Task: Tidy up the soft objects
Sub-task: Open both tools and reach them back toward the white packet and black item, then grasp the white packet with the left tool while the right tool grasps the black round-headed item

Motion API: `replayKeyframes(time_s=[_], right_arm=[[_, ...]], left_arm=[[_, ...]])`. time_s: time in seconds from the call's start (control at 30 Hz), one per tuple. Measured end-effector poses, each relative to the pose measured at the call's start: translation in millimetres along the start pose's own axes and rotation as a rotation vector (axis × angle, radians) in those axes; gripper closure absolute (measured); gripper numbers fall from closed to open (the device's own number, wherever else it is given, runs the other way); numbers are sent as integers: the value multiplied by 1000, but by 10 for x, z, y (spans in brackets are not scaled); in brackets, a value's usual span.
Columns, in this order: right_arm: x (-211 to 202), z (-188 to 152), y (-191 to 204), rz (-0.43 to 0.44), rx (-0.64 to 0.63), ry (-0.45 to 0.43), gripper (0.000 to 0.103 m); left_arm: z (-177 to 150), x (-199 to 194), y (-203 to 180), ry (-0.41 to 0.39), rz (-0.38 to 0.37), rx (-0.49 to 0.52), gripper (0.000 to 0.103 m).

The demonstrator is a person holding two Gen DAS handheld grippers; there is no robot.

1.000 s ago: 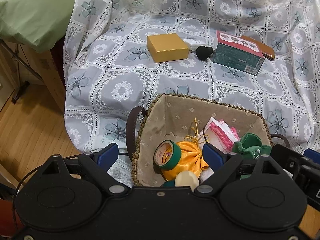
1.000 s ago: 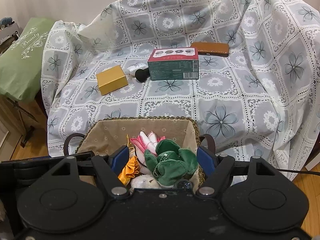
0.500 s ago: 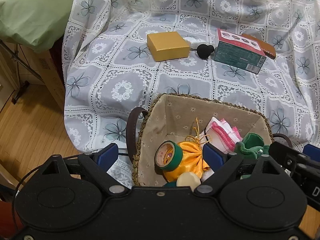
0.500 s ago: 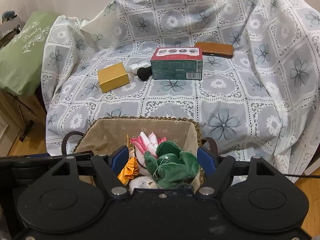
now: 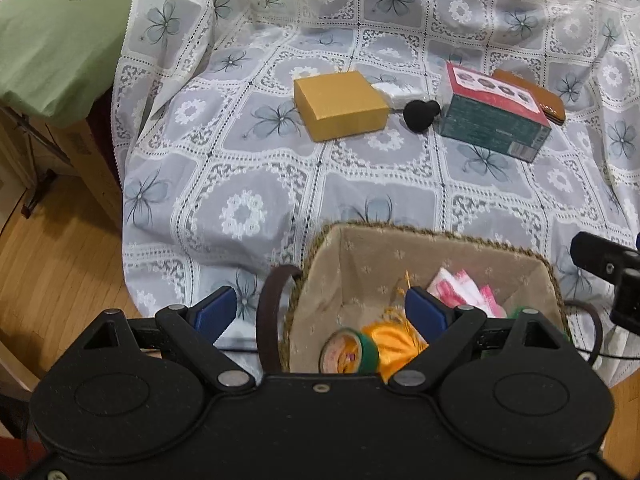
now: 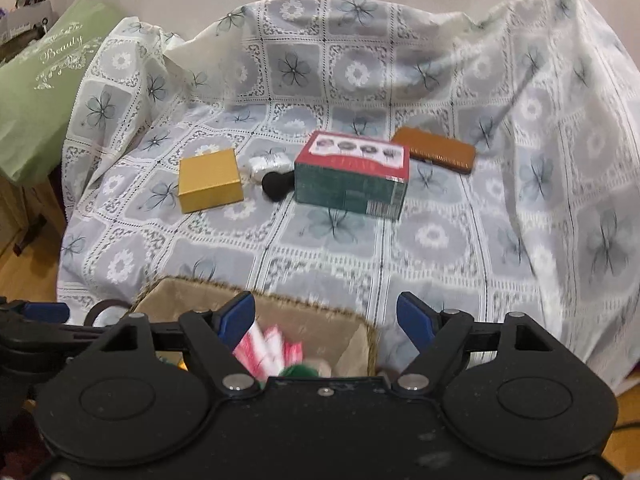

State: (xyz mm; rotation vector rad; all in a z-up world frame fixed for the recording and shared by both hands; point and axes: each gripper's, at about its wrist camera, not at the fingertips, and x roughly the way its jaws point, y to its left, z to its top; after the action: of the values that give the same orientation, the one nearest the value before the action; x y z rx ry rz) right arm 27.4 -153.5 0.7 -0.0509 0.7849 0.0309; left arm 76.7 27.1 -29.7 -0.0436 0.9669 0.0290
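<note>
A woven basket (image 5: pixel 440 236) with a beige liner stands at the front edge of the covered sofa. In it lie a tape roll (image 5: pixel 348 354), an orange satin pouch (image 5: pixel 394 340), a pink-and-white cloth (image 5: pixel 460 288) and a green plush (image 6: pixel 300 370), mostly hidden below the gripper body. My left gripper (image 5: pixel 320 312) hangs open above the basket's left wall and handle, touching nothing. My right gripper (image 6: pixel 326 316) hovers over the basket's (image 6: pixel 256 304) right corner. Its jaws are opening and nothing is pressed between the pads. The pink cloth (image 6: pixel 268 350) shows just below its left finger.
On the lace-patterned cover (image 5: pixel 248 184) behind the basket lie a yellow box (image 5: pixel 340 106), a black rounded object (image 5: pixel 420 114), a red-and-green carton (image 5: pixel 494 120) and a brown case (image 5: pixel 532 94). A green pillow (image 5: pixel 60 40) sits at the left, above wooden floor (image 5: pixel 60 248).
Both grippers have drawn back from the basket, which now sits lower in both views. The right gripper's fingers stand wider, and the green plush has slipped from between them toward the frame's bottom.
</note>
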Motion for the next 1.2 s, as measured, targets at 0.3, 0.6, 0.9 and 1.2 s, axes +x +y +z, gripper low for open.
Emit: replayKeyframes(time_s=[0.3, 0.6, 0.9, 1.2], right_arm=[[428, 367, 68, 2, -80, 20, 24], [923, 537, 187, 60, -67, 71, 24], [1316, 710, 232, 99, -59, 104, 24], [1571, 810, 252, 130, -53, 135, 24]], left_arm=[[474, 284, 59, 6, 6, 12, 15], [1110, 623, -162, -16, -17, 131, 15], [1776, 1023, -436, -47, -41, 266, 22], [2101, 1433, -626, 31, -82, 358, 23]])
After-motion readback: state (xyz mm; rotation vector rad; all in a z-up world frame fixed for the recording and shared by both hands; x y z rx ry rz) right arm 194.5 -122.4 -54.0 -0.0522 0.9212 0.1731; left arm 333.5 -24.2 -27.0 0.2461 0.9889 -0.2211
